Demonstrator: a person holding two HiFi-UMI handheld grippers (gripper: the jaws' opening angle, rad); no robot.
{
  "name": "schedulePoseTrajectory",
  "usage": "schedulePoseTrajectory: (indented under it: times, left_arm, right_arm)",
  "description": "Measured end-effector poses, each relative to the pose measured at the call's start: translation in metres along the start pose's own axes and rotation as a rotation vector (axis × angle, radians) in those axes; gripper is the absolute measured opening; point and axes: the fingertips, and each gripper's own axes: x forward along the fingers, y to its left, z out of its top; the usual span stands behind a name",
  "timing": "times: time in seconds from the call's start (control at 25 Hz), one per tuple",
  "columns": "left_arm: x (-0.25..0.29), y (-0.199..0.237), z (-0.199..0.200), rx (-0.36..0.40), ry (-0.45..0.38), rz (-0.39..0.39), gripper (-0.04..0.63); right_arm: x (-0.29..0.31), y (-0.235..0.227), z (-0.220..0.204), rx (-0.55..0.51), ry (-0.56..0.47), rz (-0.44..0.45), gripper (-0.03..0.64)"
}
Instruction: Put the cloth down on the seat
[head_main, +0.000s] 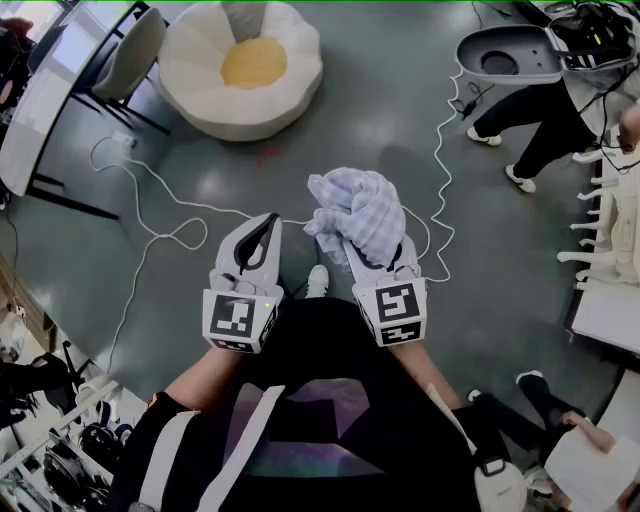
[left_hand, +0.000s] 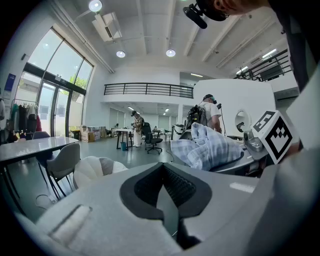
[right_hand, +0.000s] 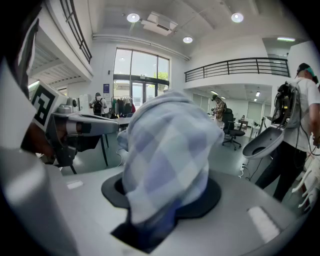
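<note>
A blue-and-white checked cloth (head_main: 358, 210) is bunched up in my right gripper (head_main: 376, 256), which is shut on it; the folds cover the jaw tips. The right gripper view is mostly filled by the cloth (right_hand: 167, 150). My left gripper (head_main: 268, 224) is held beside it to the left, shut with nothing in it. In the left gripper view its jaws meet, and the cloth (left_hand: 207, 147) shows to the right. The seat (head_main: 195, 75), a round white padded one with a yellow centre, stands on the floor well ahead and to the left; the left gripper view also catches the seat (left_hand: 92, 170).
A white cable (head_main: 150, 235) loops over the grey floor between me and the seat. A grey chair (head_main: 132, 52) and a table stand at far left. A grey pod (head_main: 505, 55) and a standing person (head_main: 540, 120) are at far right, near white furniture (head_main: 610, 230).
</note>
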Motion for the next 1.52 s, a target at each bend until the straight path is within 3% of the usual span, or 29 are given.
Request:
schedulePoseTrajectory:
  times: [0.88,1.52]
  left_arm:
    - [0.000,-0.001,0.006,0.009,-0.016,-0.005,0.003]
    - [0.005,-0.029,0.023,0.042,-0.040,-0.025,0.003]
  right_arm:
    - [-0.001,-0.005,-0.004,0.058,-0.001,-0.004,0.209]
    - [-0.024,-0.024,-0.001,0.063,-0.029,-0.031,0.215]
